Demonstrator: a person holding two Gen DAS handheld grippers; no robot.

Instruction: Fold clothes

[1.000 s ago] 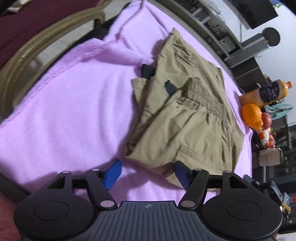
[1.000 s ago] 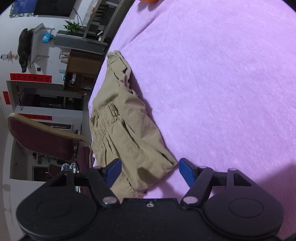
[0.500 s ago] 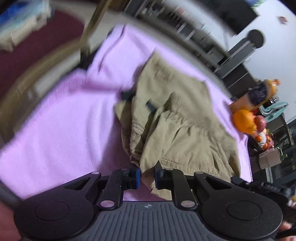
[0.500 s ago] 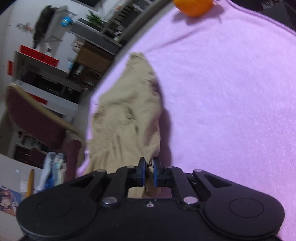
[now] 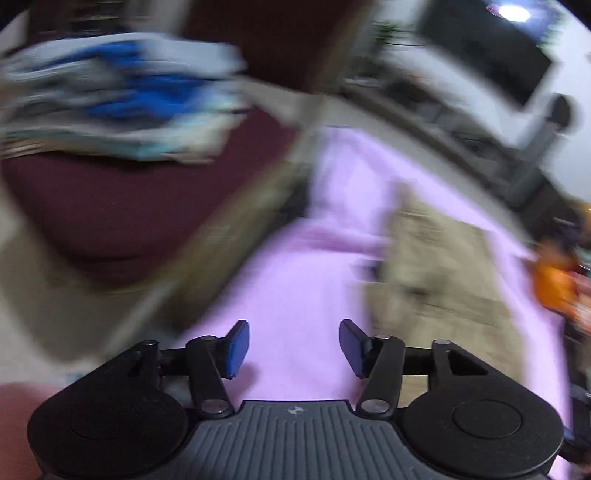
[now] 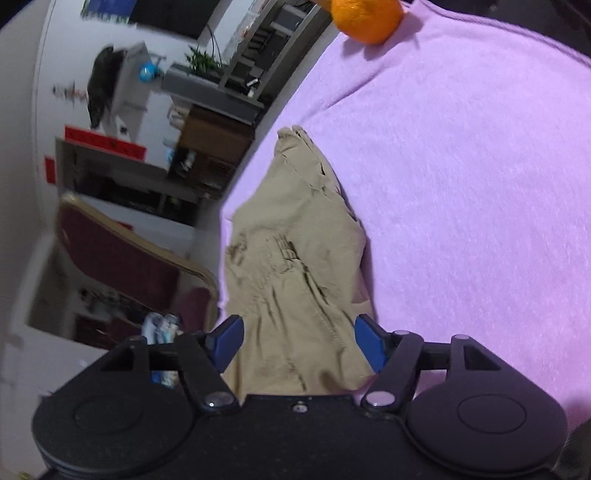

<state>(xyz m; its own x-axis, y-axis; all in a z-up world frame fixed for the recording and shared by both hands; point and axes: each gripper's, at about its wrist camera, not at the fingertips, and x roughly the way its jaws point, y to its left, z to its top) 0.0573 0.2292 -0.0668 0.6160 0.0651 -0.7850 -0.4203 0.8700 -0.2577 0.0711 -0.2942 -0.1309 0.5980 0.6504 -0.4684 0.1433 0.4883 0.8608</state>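
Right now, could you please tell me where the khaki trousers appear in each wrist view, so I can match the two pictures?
Left wrist view: the khaki trousers lie blurred at right of centre, beyond and right of the open left tongs.
Right wrist view: they fill the lower centre, running up from between the open right tongs, whose pads do not press them.
Shared landmark: the purple blanket under the trousers.

An orange (image 6: 365, 16) sits on the purple blanket (image 6: 480, 184) near a maroon chair (image 6: 118, 254).
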